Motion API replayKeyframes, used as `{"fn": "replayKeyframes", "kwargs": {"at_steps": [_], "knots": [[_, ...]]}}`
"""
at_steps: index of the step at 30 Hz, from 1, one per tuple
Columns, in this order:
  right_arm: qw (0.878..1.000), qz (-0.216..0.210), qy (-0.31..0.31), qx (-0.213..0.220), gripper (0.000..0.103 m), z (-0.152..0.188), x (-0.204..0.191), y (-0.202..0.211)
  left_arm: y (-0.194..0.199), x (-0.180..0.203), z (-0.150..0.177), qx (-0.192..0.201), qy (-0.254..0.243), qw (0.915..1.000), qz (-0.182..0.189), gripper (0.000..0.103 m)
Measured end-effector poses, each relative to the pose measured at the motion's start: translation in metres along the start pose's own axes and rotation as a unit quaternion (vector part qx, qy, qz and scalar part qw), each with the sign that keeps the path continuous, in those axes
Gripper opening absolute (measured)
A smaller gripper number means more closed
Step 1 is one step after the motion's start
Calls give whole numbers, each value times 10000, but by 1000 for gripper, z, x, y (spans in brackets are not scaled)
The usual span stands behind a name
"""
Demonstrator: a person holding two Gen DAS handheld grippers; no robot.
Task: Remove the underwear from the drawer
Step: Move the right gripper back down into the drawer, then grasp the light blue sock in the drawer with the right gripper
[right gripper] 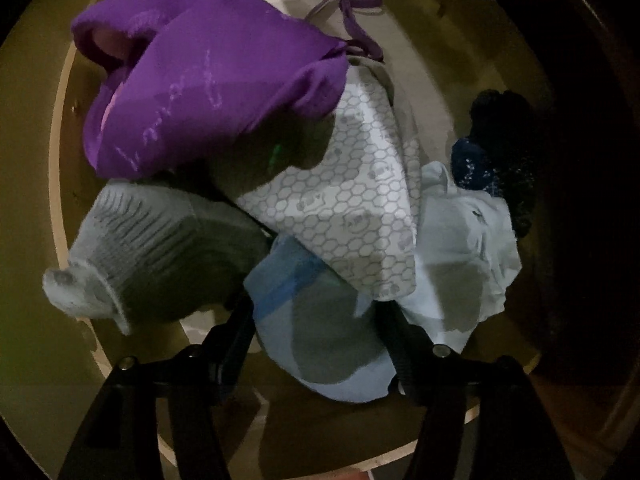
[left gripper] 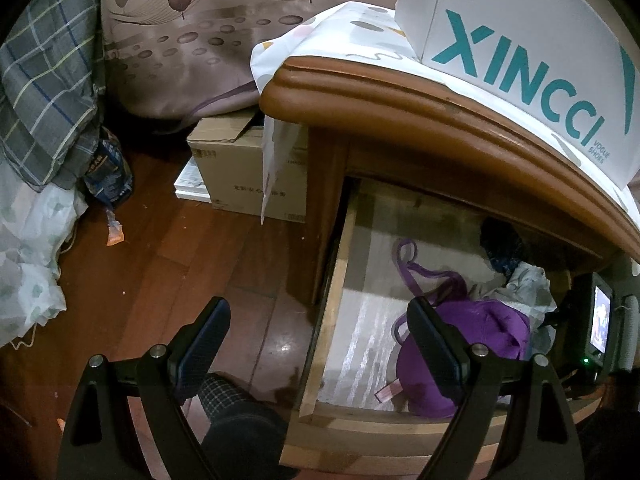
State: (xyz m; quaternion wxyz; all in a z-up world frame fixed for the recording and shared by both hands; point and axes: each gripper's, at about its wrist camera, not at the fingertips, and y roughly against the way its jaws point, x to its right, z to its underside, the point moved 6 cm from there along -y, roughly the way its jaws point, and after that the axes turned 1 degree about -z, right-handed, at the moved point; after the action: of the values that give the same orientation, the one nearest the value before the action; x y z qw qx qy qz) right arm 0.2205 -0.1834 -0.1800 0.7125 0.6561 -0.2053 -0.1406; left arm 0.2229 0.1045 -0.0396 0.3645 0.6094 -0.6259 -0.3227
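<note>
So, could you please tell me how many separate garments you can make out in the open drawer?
6, possibly more beneath: purple bra upper left, honeycomb-print piece centre, grey ribbed piece left, light blue piece between the right gripper's fingers, pale piece right, dark piece far right.

Drawer clothes, colours & patterns
Purple bra (right gripper: 192,92) upper left; white piece w/ grey honeycomb print (right gripper: 352,208) centre; pale blue item (right gripper: 320,344) bottom; grey ribbed one (right gripper: 152,248) left; navy speckled (right gripper: 476,168) right.

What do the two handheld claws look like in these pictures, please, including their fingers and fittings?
Both are matte black. The left claw has two flat fingers with ribbed, dark blue-tinted pads, carried on angular black arms with cut-outs and round silver bolts. The right claw shows the same black arms and silver bolts, dimly lit. No cables or sleeves show.
</note>
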Motion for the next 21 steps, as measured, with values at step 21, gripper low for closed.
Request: {"fn": "replayKeyframes", "kwargs": {"at_steps": [21], "knots": [[9897, -303, -1397, 27, 50, 3, -5, -15, 3, 4, 1, 95, -158, 9998, 24, 88]]}}
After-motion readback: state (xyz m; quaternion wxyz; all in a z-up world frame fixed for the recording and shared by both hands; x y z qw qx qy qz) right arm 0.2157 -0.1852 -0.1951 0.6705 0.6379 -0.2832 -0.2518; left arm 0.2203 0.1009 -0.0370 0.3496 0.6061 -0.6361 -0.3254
